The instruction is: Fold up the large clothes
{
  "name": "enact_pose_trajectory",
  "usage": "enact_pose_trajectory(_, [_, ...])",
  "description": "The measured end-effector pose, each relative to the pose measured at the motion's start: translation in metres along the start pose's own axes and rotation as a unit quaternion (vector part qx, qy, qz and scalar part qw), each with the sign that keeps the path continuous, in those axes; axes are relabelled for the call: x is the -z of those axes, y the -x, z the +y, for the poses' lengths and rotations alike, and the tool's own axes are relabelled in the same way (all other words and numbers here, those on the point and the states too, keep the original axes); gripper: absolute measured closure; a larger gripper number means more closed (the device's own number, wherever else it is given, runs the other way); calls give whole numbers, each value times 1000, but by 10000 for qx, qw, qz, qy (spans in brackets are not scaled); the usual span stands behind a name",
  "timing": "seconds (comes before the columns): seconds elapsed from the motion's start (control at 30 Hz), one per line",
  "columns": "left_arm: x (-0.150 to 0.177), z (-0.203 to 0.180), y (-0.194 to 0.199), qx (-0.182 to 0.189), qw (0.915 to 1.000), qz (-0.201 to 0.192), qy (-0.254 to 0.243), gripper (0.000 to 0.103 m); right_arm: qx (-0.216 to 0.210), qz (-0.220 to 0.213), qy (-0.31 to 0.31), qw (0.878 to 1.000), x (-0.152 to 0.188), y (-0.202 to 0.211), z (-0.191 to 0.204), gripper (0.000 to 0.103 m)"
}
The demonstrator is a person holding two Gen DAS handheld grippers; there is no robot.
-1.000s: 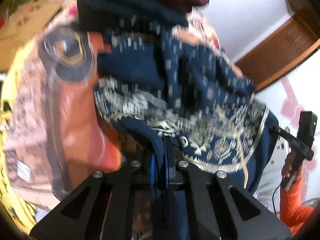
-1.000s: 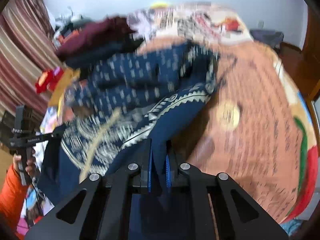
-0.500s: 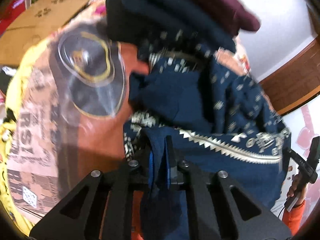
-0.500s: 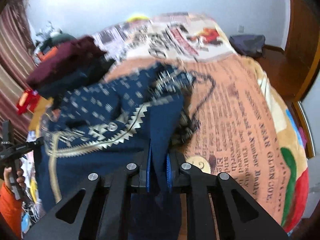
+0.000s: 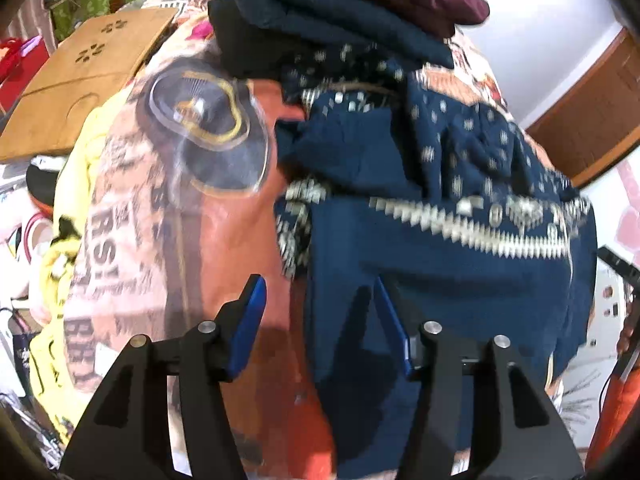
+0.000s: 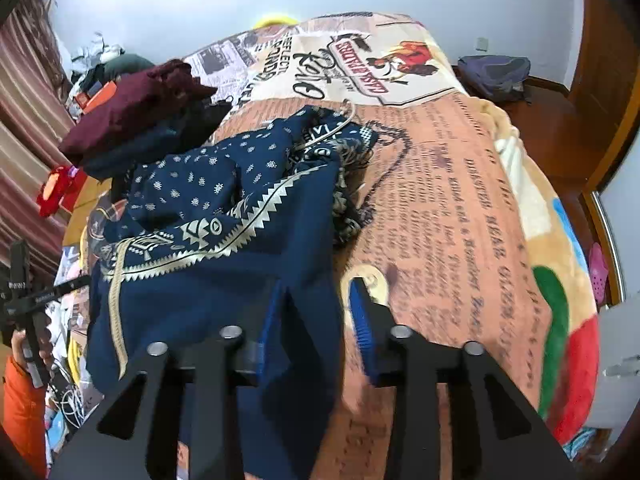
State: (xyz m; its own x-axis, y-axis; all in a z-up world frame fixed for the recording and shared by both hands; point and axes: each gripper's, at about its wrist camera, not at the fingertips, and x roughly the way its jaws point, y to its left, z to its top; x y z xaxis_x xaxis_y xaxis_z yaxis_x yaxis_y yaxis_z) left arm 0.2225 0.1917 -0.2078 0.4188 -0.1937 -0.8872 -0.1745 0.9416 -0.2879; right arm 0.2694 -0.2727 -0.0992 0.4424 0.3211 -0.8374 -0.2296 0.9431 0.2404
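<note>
Both grips just let go: the left hand-held gripper and right hand-held gripper are opening, the navy garment slack between the jaws and laid back on the bed; this fold looks placed; farther left sits a folded stack; beyond, a white wall.

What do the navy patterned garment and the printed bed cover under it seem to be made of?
Navy patterned garment: thin woven cloth, probably cotton or rayon; it drapes in soft folds, matte, with cream printed trim. Printed bed cover: likely plush fleece blanket; its surface looks fuzzy and thick at the edge.
</note>
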Motion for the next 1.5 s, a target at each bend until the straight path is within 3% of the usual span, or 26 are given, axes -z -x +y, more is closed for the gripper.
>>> enact_pose_trajectory(0.1, [23,9,6,251,9994,226,83,48,43,27,84,10000,11,8,0,55])
enact_pose_trajectory(0.4, [73,14,-15,1090,9884,819,671,48,-34,622,178,9979,46,-15,10,55])
enact_pose_trajectory(0.47, [77,10,-12,1110,9893,700,634,48,-60,601,288,9978,53,-20,16,51])
enact_pose_trajectory(0.53, [78,6,-10,1193,9888,690,575,48,-170,473,417,9979,57,-22,22,33])
enact_pose_trajectory(0.63, [77,-5,-5,1286,9887,635,438,48,-128,360,297,9988,56,-23,27,36])
enact_pose_trajectory(0.67, [73,-12,-4,1232,9902,580,318,52,-211,343,332,9986,55,-22,30,39])
enact_pose_trajectory(0.7, [73,-16,-2,1193,9912,530,197,57,-253,331,398,9983,55,-22,35,49])
enact_pose_trajectory(0.8, [72,-34,10,996,9943,316,-208,79,-383,349,578,9970,55,-22,46,84])
enact_pose_trajectory(0.83, [71,-40,15,990,9943,226,-316,92,-435,328,623,9966,55,-21,50,87])
enact_pose_trajectory(1.03, [43,-49,61,1315,9901,-458,-197,94,-522,-369,780,9949,40,15,68,89])
enact_pose_trajectory(1.33, [-10,-47,175,2020,9596,-1956,88,95,-799,-1641,778,9801,-18,102,80,90])
enact_pose_trajectory(1.4, [-25,-50,189,2013,9549,-2178,110,95,-848,-1793,753,9772,-29,112,82,90])
enact_pose_trajectory(1.5, [-48,-56,195,1772,9559,-2340,98,95,-846,-1956,717,9744,-51,116,85,90])
